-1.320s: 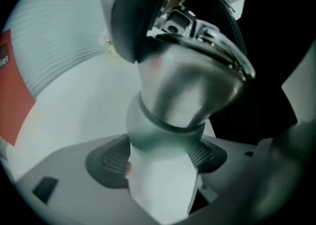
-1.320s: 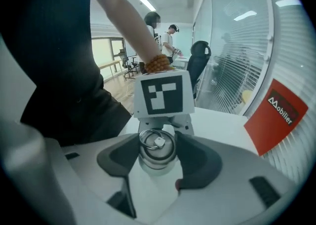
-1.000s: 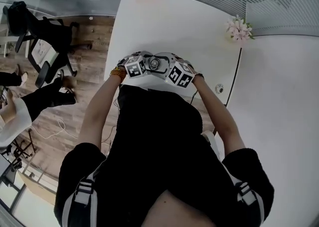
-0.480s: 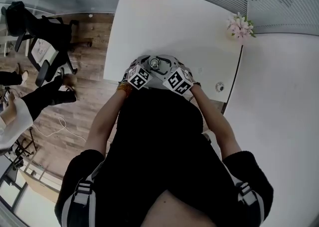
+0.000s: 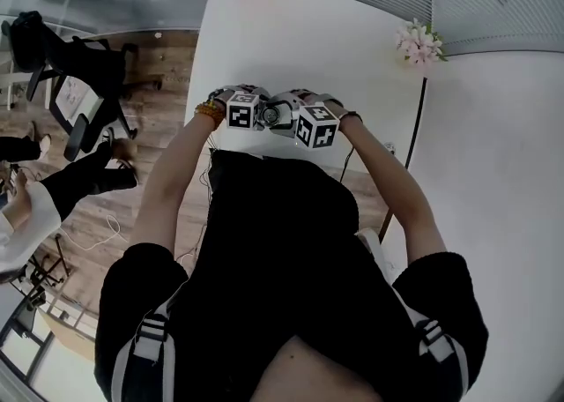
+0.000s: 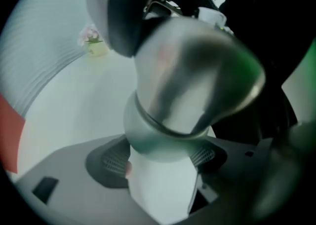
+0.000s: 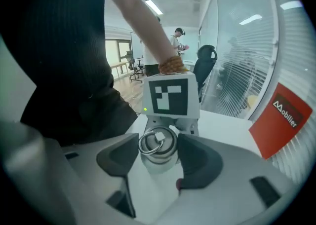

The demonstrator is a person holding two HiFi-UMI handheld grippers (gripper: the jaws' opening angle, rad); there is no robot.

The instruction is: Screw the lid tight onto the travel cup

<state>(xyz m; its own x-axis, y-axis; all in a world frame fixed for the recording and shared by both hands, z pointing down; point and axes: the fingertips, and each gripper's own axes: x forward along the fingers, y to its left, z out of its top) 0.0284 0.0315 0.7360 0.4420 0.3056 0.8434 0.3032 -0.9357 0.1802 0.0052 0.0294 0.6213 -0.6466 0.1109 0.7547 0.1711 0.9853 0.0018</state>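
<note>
Steel travel cup [image 6: 192,71] held by two claws over the white bench [image 5: 291,39].
The left claw [image 6: 160,157] is clamped on the cup's body, which is seen tilted across the left gripper view. The ringed lid [image 7: 157,141] is gripped between the pads of the right claw [image 7: 158,151].
</note>
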